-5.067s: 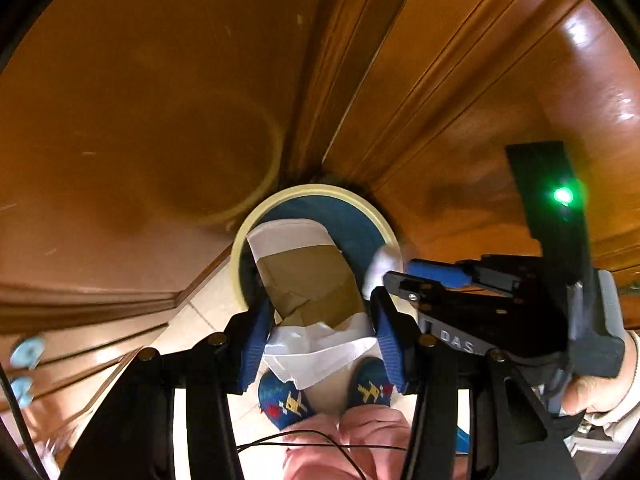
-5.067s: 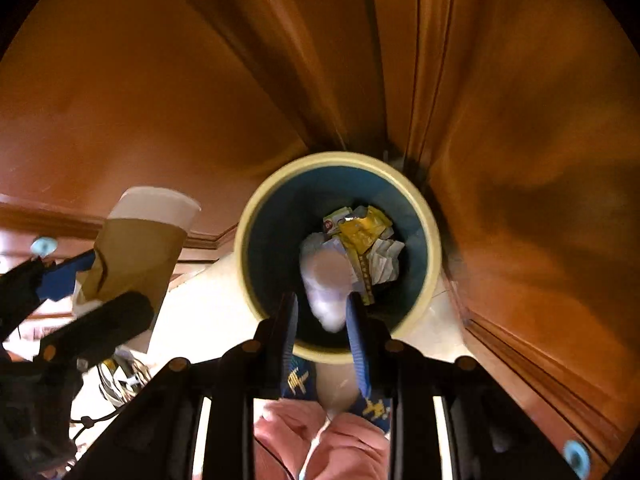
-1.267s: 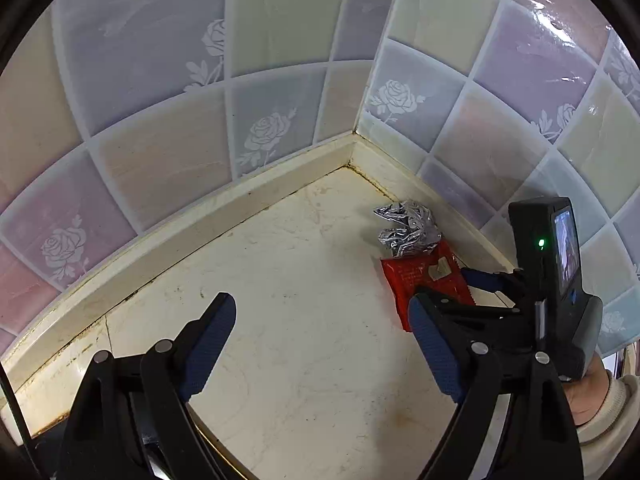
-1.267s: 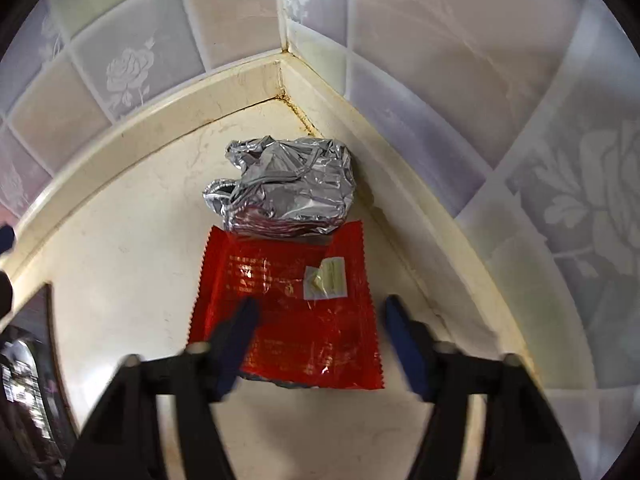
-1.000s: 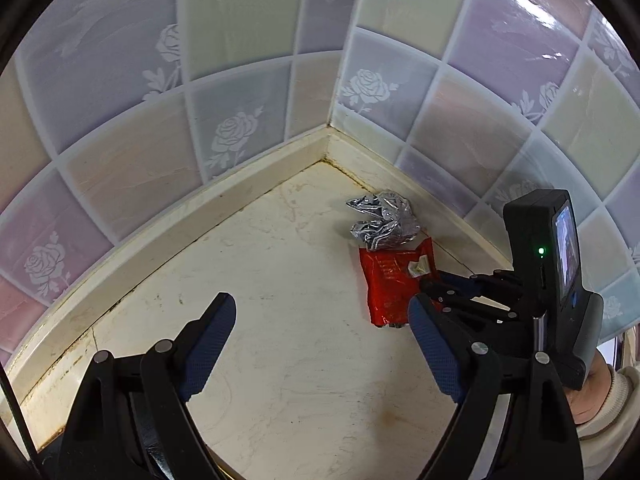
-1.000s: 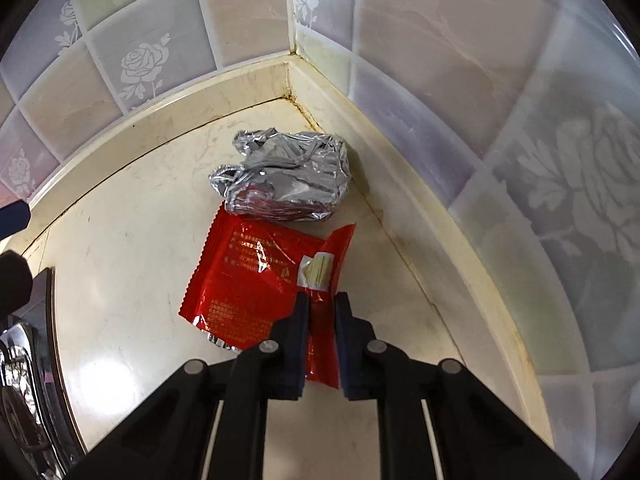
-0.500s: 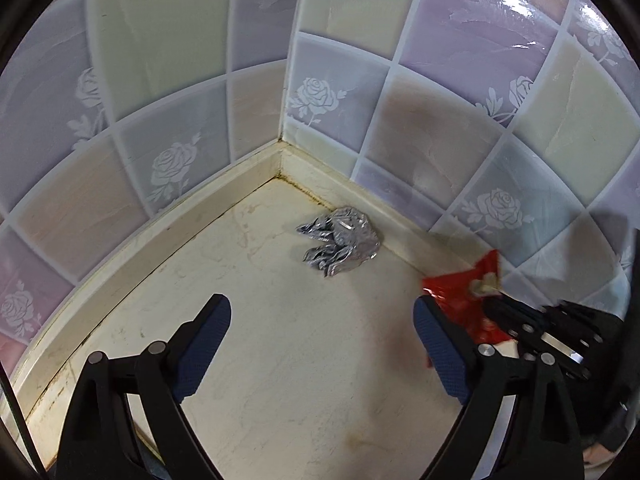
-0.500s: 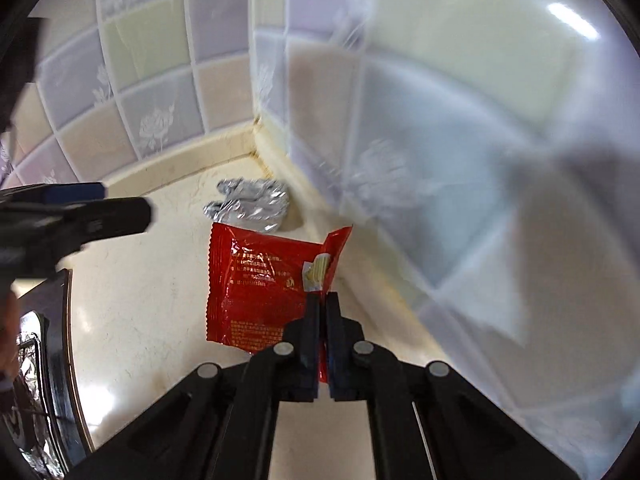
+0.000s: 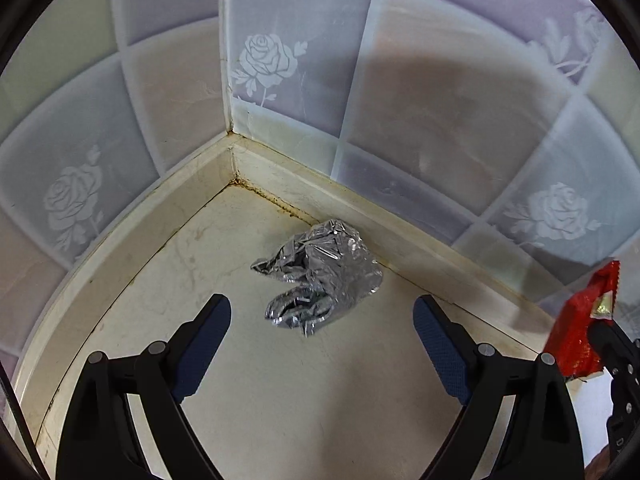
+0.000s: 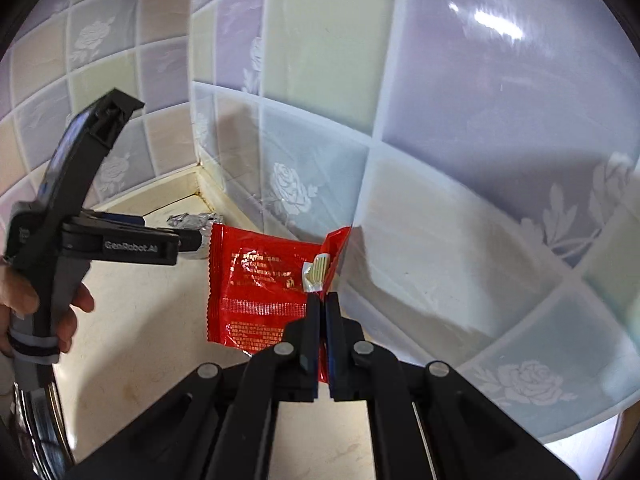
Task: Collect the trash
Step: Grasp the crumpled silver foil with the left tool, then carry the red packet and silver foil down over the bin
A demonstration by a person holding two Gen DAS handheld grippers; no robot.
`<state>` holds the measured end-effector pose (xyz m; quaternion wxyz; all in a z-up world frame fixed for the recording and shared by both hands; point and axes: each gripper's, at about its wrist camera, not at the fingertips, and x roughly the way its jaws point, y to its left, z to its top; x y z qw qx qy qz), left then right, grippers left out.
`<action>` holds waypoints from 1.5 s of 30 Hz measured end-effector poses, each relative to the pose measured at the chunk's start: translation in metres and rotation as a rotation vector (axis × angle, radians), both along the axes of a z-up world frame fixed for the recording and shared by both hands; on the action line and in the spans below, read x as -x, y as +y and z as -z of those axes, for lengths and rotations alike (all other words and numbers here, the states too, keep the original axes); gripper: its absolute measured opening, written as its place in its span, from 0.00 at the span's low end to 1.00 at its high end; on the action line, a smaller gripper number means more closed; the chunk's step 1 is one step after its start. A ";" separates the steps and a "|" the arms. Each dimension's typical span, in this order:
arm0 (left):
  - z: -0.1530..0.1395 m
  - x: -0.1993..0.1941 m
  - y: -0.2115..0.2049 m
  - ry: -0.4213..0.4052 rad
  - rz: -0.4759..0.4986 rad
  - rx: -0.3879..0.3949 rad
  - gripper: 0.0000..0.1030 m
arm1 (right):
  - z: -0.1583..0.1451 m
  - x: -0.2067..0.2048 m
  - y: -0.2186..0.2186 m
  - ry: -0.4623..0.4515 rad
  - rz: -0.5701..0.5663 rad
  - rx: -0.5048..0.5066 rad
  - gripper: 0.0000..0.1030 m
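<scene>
Two tongs: right tongs (image 10: 322,304) clamped on red wrapper (image 10: 256,280), left tongs (image 9: 322,320) wide over foil (image 9: 320,276)

One red wrapper (image 10: 256,280), one crumpled foil ball (image 9: 320,276), two tools (image 9: 322,320) (image 10: 322,300).

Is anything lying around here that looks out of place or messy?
Yes. A crumpled foil wad lies on the counter close to the tiled corner, loose litter between the wide-open fingers of the left gripper. The right gripper is shut on a torn red wrapper, held off the counter. The corner seam looks stained.
</scene>
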<state>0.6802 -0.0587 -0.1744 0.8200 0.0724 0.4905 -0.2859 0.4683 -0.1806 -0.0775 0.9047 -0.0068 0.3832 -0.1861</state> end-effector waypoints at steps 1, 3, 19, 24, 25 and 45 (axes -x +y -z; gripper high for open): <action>0.004 -0.004 -0.002 0.006 0.000 0.000 0.89 | 0.002 -0.002 0.000 -0.001 0.007 -0.008 0.02; 0.010 -0.009 -0.005 0.020 -0.001 -0.001 0.89 | 0.004 -0.005 -0.002 -0.006 0.019 -0.022 0.02; 0.032 0.000 -0.021 0.069 0.025 0.032 0.37 | 0.014 -0.001 -0.009 0.011 0.052 -0.059 0.02; 0.016 0.027 -0.009 0.082 0.015 0.038 0.37 | 0.009 0.006 -0.007 0.009 0.046 -0.077 0.02; 0.010 0.036 -0.006 0.081 0.013 0.035 0.37 | 0.007 0.008 -0.006 0.008 0.041 -0.082 0.02; -0.106 0.308 0.036 -0.009 -0.196 0.017 0.37 | -0.049 0.209 0.013 -0.001 -0.228 -0.140 0.02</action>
